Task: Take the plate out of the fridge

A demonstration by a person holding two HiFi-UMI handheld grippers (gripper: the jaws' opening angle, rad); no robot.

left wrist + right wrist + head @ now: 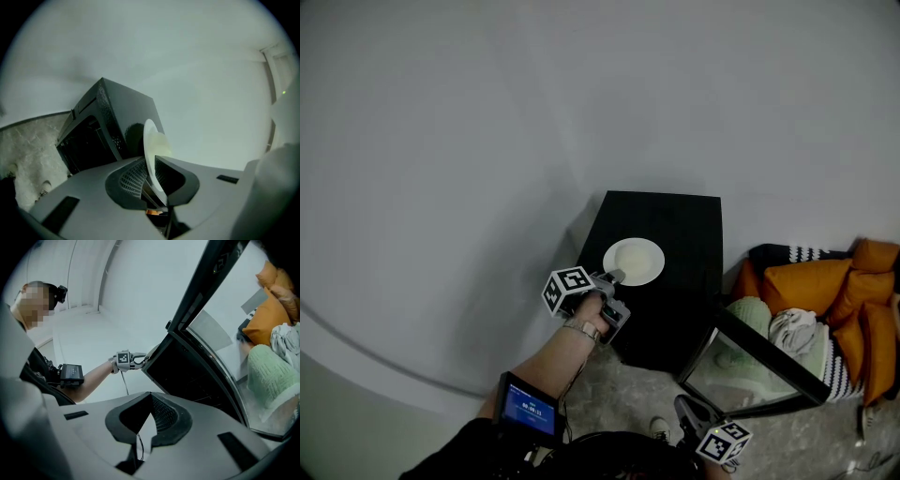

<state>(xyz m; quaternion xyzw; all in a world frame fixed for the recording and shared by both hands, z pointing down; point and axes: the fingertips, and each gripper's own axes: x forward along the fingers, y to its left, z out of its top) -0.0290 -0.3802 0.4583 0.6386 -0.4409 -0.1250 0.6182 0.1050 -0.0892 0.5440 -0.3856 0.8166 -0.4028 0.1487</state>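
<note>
Gripping a white plate (634, 262) by its rim above the top of a black mini fridge (675, 314).

The left tongs (616, 277) are clamping the plate's near edge, one pad on each face; it is lying flat over the fridge top, though whether it is touching cannot be told. The fridge's glass door (759, 361) is standing open to the right, beside orange cushions (811, 286). The right tongs (150, 398) are hanging low near the door, closed tip to tip with nothing between them. No brand is showing. The only markings are the black-and-white squares on the marker cube (568, 289), and a blue forearm screen (529, 410) is displaying text too small to read.
</note>
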